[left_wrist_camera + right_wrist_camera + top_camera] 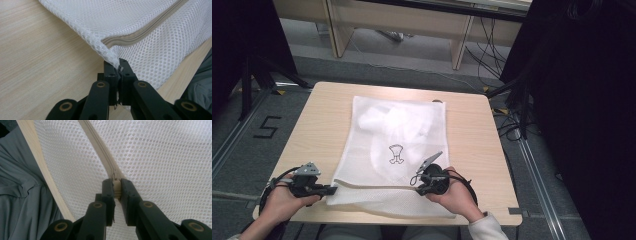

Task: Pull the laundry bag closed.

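A white mesh laundry bag lies flat on the wooden table, with a white garment bearing a small black print inside. A beige zipper runs along its near edge. My left gripper is shut on the bag's near left corner, the mesh pinched between its jaws. My right gripper is shut on the zipper pull, partway along the zipper near the bag's right side. A hand holds each gripper at the table's near edge.
The table's near edge shows beside the bag, with grey clothing below it. Bare tabletop lies left of the bag. Desks, cables and black stands sit on the floor beyond the table.
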Available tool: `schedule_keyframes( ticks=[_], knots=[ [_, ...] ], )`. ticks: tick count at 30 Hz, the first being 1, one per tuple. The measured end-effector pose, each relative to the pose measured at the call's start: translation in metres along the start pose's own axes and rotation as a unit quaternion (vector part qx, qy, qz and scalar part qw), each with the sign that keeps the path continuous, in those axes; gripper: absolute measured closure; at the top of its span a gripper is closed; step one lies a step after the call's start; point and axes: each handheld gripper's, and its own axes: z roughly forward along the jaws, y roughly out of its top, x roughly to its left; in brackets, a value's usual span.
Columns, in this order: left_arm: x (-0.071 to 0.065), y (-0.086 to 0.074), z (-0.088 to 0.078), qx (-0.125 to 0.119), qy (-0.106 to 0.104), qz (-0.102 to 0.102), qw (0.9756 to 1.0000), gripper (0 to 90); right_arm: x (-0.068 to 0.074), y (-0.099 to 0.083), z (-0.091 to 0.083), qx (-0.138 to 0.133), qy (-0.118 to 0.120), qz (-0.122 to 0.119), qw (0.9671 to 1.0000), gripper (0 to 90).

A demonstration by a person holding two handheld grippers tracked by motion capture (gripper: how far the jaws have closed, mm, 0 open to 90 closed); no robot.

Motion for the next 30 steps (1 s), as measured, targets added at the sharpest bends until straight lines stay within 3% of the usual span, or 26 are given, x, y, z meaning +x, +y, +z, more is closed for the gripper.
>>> schedule_keyframes(
  ticks=[18, 22, 24, 26, 30],
  knots=[
    [0.0, 0.0, 0.0, 0.001, -0.001, -0.008, 1.0, 86.3, -0.002, -0.007, -0.002, 0.009, -0.006, 0.007, 0.9999, 82.4],
    [0.001, 0.0, -0.001, 0.007, -0.003, -0.002, 1.0, 86.3, -0.003, -0.009, -0.003, 0.012, -0.009, 0.007, 0.9999, 82.3],
    [0.0, 0.0, 0.001, -0.002, 0.0, -0.007, 1.0, 86.2, -0.004, -0.01, -0.003, 0.011, -0.007, 0.008, 0.9999, 82.3],
    [0.001, 0.0, -0.001, 0.007, -0.005, -0.003, 1.0, 86.2, -0.004, -0.01, -0.004, 0.012, -0.01, 0.008, 0.9998, 82.3],
    [-0.001, 0.0, 0.001, -0.003, 0.001, -0.008, 1.0, 86.2, -0.005, -0.01, -0.005, 0.013, -0.005, 0.011, 0.9998, 82.3]
  ],
)
